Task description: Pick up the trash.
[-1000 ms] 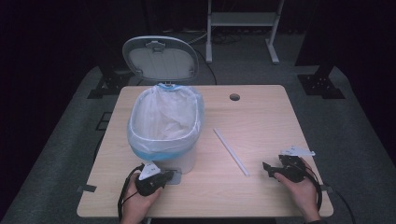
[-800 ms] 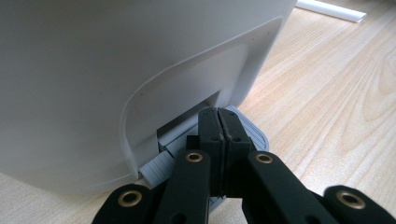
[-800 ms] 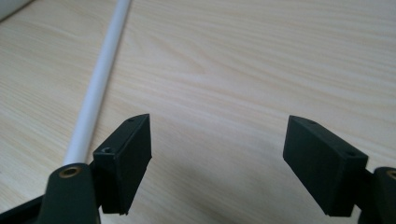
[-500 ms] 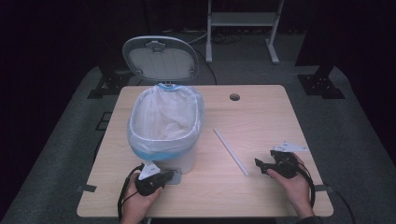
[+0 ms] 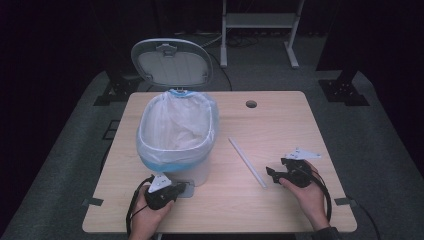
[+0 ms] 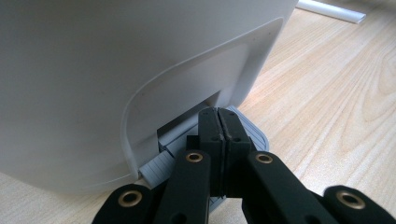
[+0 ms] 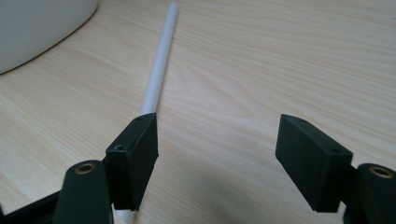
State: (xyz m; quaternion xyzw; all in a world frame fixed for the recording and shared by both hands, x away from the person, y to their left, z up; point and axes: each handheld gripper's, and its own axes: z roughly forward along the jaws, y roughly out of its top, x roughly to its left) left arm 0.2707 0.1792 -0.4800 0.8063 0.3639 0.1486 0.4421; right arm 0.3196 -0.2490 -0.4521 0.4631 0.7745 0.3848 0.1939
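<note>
Dark room, grey carpet (image 5: 380, 150), pale wooden table (image 5: 280, 120), metal stand (image 5: 260, 20) behind.

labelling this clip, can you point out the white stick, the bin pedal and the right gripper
white stick (image 5: 247, 161), high view, middle of its length
bin pedal (image 6: 254, 133), left gripper view, grey ribbed edge right of the shut left gripper
right gripper (image 7: 217, 156), right gripper view, midway between its open fingertips

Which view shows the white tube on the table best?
The high view: the white tube lies whole on the table, apart from the bin. The right gripper view shows it partly behind one jaw; the left gripper view catches just an end.
</note>
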